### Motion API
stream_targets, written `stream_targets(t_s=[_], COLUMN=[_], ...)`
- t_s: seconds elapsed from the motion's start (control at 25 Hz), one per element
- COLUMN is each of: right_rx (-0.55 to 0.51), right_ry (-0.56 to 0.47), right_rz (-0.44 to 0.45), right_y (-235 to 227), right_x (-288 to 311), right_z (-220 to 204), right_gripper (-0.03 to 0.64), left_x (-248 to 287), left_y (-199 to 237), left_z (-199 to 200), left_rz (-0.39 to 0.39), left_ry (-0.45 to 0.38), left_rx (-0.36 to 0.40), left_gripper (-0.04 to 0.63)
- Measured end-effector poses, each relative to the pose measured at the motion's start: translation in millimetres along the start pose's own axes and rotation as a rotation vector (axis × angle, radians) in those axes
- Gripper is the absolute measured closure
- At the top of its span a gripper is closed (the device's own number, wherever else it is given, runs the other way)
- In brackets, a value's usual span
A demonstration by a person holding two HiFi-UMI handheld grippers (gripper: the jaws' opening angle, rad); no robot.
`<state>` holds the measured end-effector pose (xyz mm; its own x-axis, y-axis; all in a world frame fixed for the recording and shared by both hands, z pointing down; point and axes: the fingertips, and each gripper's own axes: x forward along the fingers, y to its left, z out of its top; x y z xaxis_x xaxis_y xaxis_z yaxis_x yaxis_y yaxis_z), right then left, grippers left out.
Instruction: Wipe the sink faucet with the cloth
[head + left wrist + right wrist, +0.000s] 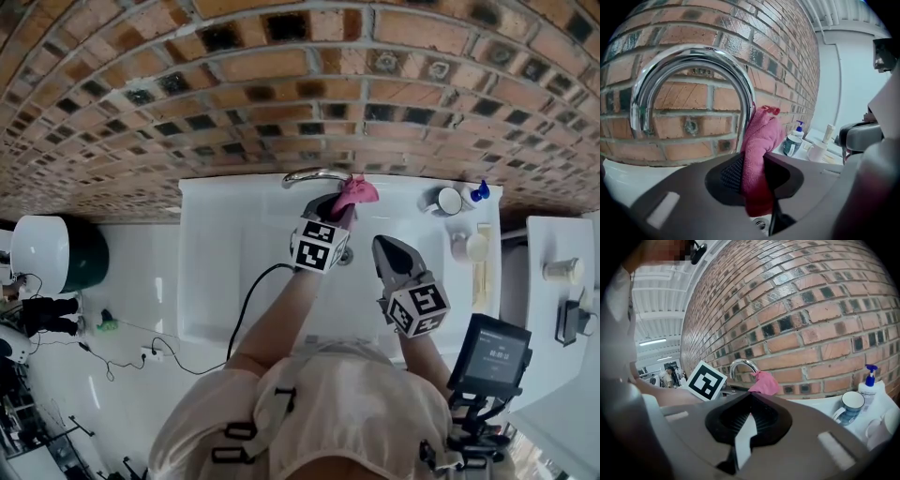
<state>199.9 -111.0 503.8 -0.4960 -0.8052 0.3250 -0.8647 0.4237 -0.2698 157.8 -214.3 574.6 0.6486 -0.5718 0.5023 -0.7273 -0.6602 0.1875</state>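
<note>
Jaws of the left gripper [755,177] pinch a pink cloth [759,150], whose bunched upper part lies against the upright leg of the chrome faucet [691,58]. The faucet's arched spout rises at the back edge of the white sink [211,272], close against the brick wall [281,84]. From the head view, the left gripper [339,208] reaches over the basin toward that back edge, with the cloth [359,191] touching the faucet [312,174] at its right end.

The right gripper [749,420] has its jaws drawn together at the tips with nothing between them. It hangs over the basin nearer the front, right of the left gripper and well apart from the faucet [742,364].

A dark mug [448,200] and a blue-capped pump bottle [480,191] stand at the sink's back right corner.
</note>
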Motion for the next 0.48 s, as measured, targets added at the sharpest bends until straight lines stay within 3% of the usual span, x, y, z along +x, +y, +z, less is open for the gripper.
stream_targets(t_s=[0.16,0.48], right_rx=[0.000,-0.034], right_ry=[-0.004,-0.030], right_rz=[0.009,0.012], right_y=[4,24], right_x=[1,-7], right_z=[3,14], right_gripper=[0.623,0.624], left_x=[-6,-69], left_y=[-7,-25], left_z=[5,57], left_rz=[-0.013,-0.032], left_ry=[-0.005,-0.151], left_rx=[0.012,0.063], left_gripper=[0.502,0.502])
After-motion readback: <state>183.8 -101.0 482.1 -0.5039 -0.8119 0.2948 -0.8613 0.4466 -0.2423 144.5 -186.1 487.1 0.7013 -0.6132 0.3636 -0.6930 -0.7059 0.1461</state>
